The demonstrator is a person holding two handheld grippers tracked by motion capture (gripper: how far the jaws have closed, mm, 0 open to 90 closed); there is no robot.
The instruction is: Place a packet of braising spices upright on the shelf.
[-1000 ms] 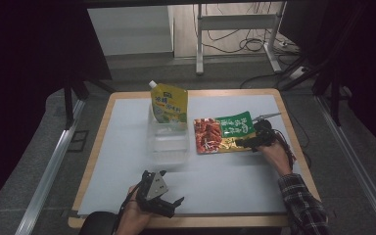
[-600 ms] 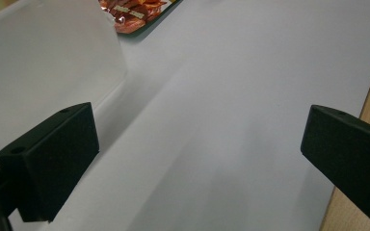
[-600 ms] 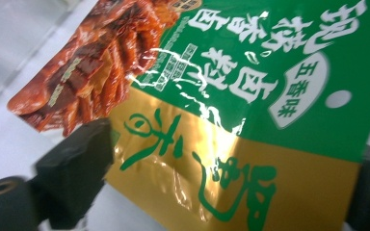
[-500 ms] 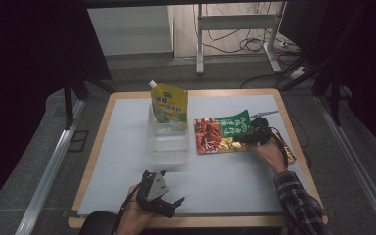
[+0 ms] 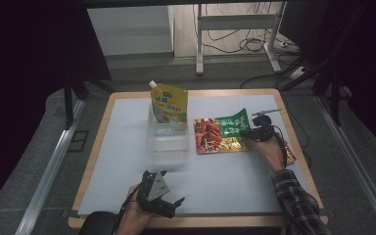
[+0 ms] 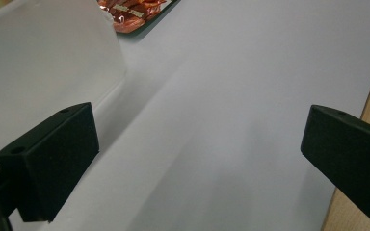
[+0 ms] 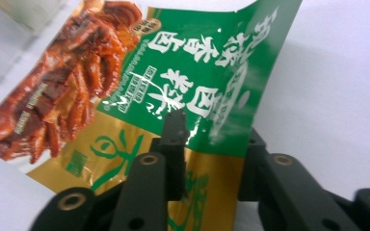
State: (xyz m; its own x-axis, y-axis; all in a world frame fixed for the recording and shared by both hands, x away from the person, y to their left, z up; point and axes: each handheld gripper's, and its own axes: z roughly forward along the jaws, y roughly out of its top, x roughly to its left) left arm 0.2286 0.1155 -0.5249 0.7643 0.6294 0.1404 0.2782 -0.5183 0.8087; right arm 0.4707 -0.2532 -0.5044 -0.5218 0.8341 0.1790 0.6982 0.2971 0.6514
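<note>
Dark floor rings the pale surface [image 5: 225, 176] from above: the right tongs [image 5: 252, 132] have just been closing on the snack packet [image 5: 220, 134] beside a clear box [image 5: 169, 142] and yellow pouch [image 5: 170, 104]. Left tongs [image 6: 197, 159] gape over bare surface. Right tongs [image 7: 212, 144] pinch the packet's [image 7: 197, 77] green edge.

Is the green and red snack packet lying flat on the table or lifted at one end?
Lifted at one end: the green and red foil snack packet curls up where the right gripper pinches it.
</note>
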